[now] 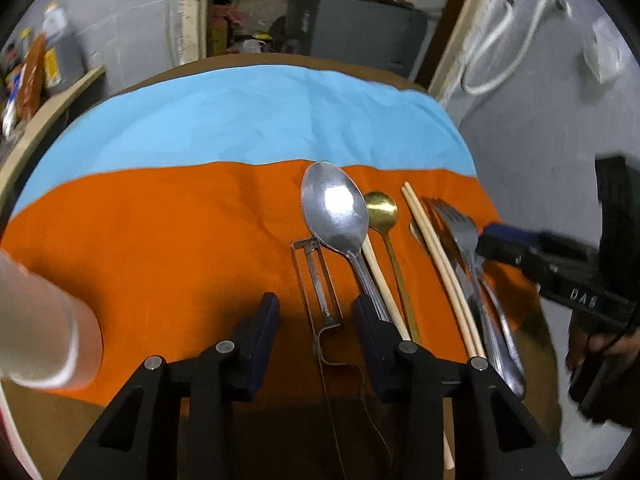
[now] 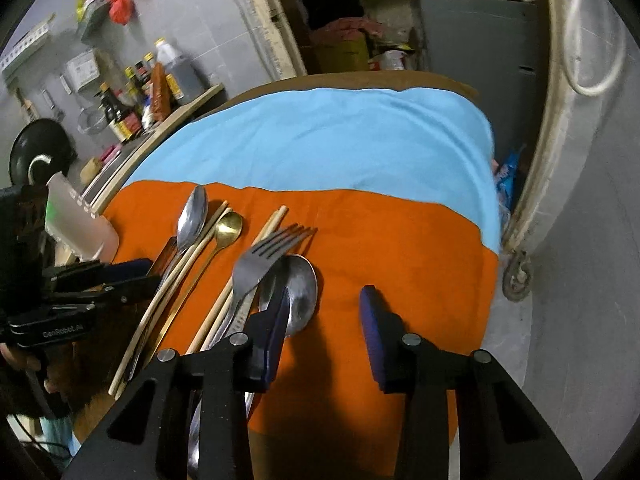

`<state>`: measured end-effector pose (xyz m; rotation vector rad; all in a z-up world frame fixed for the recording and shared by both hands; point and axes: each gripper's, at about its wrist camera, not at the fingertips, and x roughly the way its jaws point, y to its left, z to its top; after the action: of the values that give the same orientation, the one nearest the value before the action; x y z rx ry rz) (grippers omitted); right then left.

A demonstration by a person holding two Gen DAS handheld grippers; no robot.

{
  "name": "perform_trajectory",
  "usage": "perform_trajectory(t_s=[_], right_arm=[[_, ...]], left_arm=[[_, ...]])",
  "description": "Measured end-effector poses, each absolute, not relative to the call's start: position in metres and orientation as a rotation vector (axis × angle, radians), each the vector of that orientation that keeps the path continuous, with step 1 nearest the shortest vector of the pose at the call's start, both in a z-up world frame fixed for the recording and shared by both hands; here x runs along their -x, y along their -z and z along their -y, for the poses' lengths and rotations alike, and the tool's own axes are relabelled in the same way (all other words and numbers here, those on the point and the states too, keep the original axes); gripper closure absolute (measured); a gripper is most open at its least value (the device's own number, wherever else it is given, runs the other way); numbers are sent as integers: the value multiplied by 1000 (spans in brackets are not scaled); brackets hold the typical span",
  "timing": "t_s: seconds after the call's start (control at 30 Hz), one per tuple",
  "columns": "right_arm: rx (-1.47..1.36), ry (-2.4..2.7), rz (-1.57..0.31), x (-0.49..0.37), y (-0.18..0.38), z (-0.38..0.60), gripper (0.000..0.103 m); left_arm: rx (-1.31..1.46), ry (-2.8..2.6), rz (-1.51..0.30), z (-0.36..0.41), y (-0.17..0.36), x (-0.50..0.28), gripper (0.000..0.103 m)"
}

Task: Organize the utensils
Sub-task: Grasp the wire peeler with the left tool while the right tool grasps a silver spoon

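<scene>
Utensils lie in a row on an orange cloth (image 1: 168, 240). In the left wrist view I see a metal peeler (image 1: 318, 280), a big steel spoon (image 1: 334, 210), a gold spoon (image 1: 382, 208), chopsticks (image 1: 436, 256) and a fork (image 1: 458, 224). My left gripper (image 1: 316, 312) is open, its jaws standing on either side of the peeler. In the right wrist view the fork (image 2: 260, 256) lies over a second steel spoon (image 2: 296, 292). My right gripper (image 2: 324, 316) is open and empty, just right of that spoon; it also shows in the left wrist view (image 1: 504, 240).
A blue cloth (image 1: 248, 120) covers the far half of the round table (image 2: 440, 78). A whitish cup (image 2: 80, 220) stands at the table's left edge. A shelf with bottles (image 2: 136, 92) is at far left. A doorway and grey walls lie behind.
</scene>
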<state>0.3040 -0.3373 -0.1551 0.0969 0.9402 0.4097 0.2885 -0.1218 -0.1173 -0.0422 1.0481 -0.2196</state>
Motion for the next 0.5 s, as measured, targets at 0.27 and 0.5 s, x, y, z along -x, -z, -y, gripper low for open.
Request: perform_trajectory(t_s=[0.27, 0.5], right_arm=[[18, -476, -986, -321, 150, 323, 68], [106, -484, -1004, -316, 148, 316, 73]], left_arm=[[3, 209, -1151, 127, 115, -314, 77], [129, 174, -1174, 115, 114, -314, 90]])
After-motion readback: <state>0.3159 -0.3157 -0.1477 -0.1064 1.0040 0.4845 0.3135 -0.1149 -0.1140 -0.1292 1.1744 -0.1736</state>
